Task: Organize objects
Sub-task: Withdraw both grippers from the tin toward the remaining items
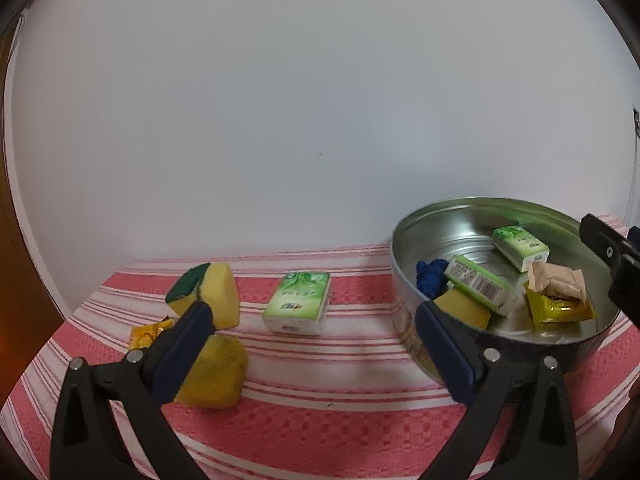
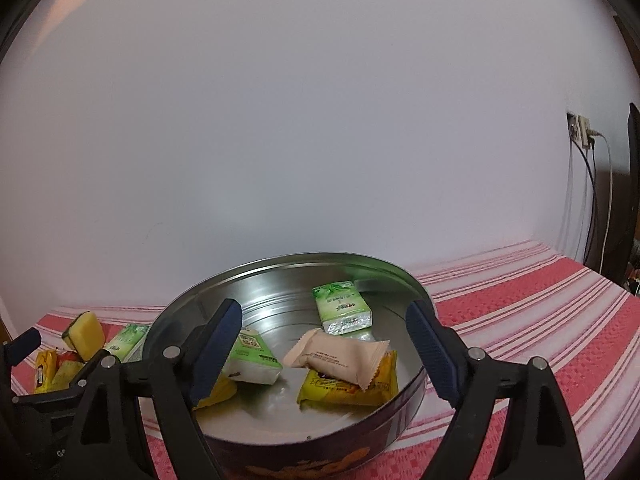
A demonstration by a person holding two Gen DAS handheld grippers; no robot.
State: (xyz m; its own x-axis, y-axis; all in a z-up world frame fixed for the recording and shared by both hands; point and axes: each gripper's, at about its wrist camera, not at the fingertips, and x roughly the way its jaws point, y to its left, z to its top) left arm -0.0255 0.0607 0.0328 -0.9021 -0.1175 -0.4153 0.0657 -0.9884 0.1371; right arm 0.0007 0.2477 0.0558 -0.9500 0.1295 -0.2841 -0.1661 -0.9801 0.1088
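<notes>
My left gripper is open above the striped cloth, and a green tissue pack lies untouched ahead of it. A yellow-green sponge stands by its left finger, with a second yellow sponge lying below. My right gripper hangs open over the round metal tin, nothing between its pads. In the tin lie two tissue packs, a beige packet, a yellow packet, a sponge and a blue cloth.
A pink and white striped cloth covers the table, which ends at a white wall. Small yellow snack packets lie at the far left. A wall socket with cables is at the right, beside a dark upright edge.
</notes>
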